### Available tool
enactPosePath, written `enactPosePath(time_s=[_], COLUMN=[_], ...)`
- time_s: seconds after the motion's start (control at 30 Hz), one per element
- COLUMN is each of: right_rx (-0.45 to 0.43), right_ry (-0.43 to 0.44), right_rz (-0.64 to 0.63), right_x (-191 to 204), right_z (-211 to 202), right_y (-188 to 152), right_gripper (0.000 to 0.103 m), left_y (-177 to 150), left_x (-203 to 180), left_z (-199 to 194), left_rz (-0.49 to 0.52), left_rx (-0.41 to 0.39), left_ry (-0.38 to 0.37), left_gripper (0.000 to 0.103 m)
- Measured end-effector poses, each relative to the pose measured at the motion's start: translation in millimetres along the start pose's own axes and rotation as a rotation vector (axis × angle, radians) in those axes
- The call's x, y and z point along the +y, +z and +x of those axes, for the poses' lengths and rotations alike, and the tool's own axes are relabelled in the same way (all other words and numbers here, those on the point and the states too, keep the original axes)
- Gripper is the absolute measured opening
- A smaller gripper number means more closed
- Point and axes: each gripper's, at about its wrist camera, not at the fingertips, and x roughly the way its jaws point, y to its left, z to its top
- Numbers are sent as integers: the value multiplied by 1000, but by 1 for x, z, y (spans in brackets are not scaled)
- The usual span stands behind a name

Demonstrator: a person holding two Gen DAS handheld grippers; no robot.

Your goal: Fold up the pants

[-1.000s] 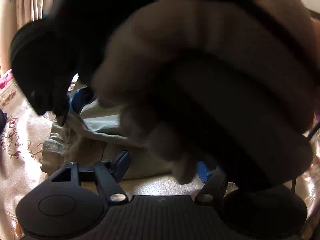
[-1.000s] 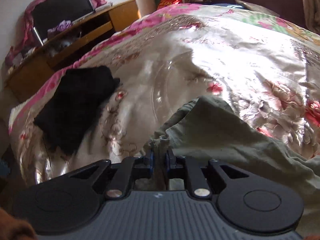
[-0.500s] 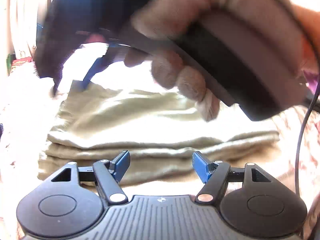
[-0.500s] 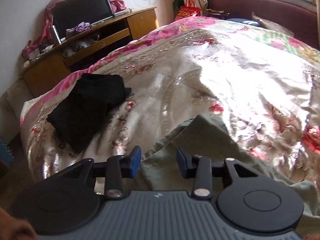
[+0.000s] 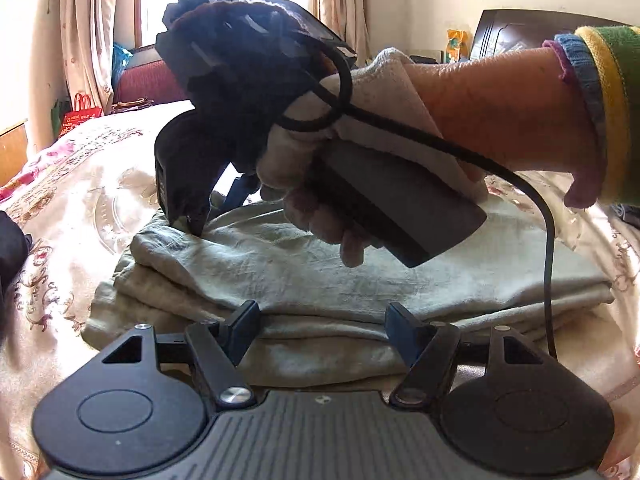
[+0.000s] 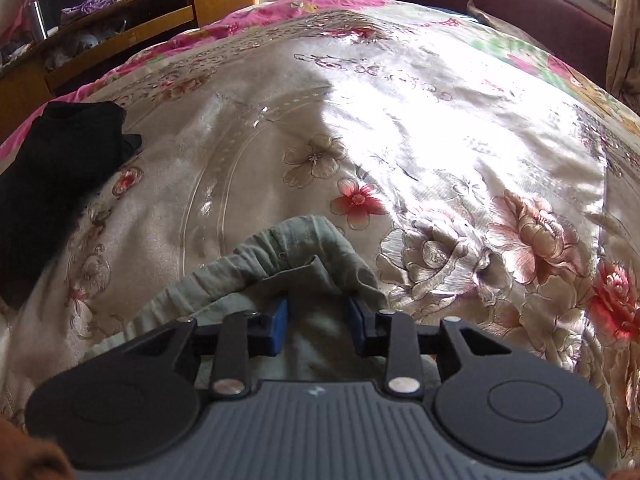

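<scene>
- The folded pants (image 5: 328, 280) are lying just ahead of the left gripper (image 5: 324, 326), whose jaws are standing spread and empty.
- The right gripper (image 6: 318, 326), jaws just closing yet still apart, is straddling the pants' corner (image 6: 304, 248).

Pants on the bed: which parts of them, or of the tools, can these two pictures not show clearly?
- Left wrist view: the far middle of the pants is hidden behind the person's hand.
- Same view: the right claw tips are dark; contact with the cloth cannot be judged.
- Right wrist view: the near pants are covered by the tool body.
</scene>
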Motion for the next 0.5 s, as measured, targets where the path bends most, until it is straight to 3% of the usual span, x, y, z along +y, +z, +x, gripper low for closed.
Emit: enactPosePath(time_s=[0.13,0.27,0.33,0.5], right_rx=[-59,-145,-161,-148], right_ry=[8,6,-18,-191], right_rz=[-10,91,174,461], right_x=[0,-26,-52,-135], right_z=[-33,-88,-117,-177], right_y=[-5,-32,-63,-161], right_gripper=[34,44,44,45], left_y=[1,-1,-2,-3], left_x=[-4,-9,-12,-22], left_z=[7,7,6,10], left_rz=[13,38,48,56], left_rx=[3,6,7,15], left_ry=[5,14,24,44], left_gripper=[82,83,83,84])
